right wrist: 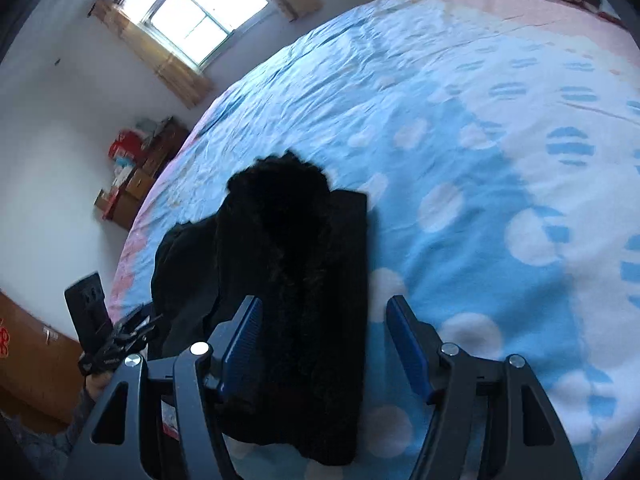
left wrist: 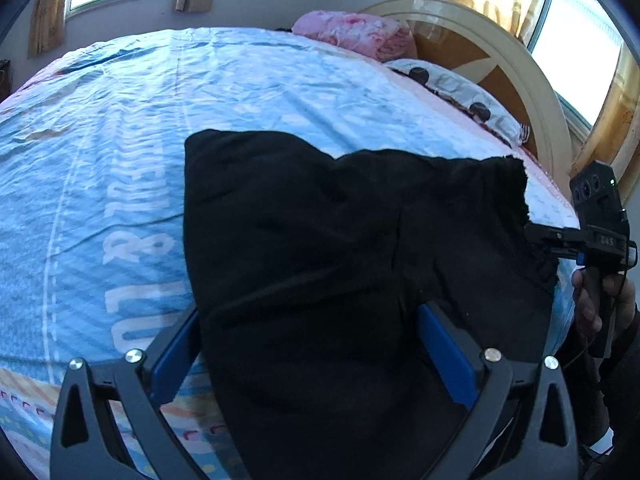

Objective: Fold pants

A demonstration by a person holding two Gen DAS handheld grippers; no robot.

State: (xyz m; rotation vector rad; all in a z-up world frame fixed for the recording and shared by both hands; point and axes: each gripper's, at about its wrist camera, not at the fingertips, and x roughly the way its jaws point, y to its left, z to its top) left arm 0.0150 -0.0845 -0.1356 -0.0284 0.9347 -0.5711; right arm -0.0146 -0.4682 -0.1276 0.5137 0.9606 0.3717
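Note:
Black pants [left wrist: 320,248] lie folded on the blue patterned bedspread [left wrist: 120,140]. In the left wrist view my left gripper [left wrist: 308,344] is open, its blue pads wide apart, with the near end of the pants lying between them. The right gripper [left wrist: 548,240] shows at the right edge, its tips at the pants' far right edge. In the right wrist view the pants [right wrist: 296,280] lie as a thick pile. My right gripper [right wrist: 324,344] is open, its left pad against the fabric, its right pad over the bedspread [right wrist: 480,160]. The left gripper [right wrist: 132,328] shows at lower left.
A pink quilt [left wrist: 356,32] and a patterned pillow [left wrist: 460,88] lie at the head of the bed by a round wooden headboard [left wrist: 520,64]. A cabinet with boxes [right wrist: 136,168] stands by the wall beyond the bed. Curtained windows [right wrist: 192,12] are behind.

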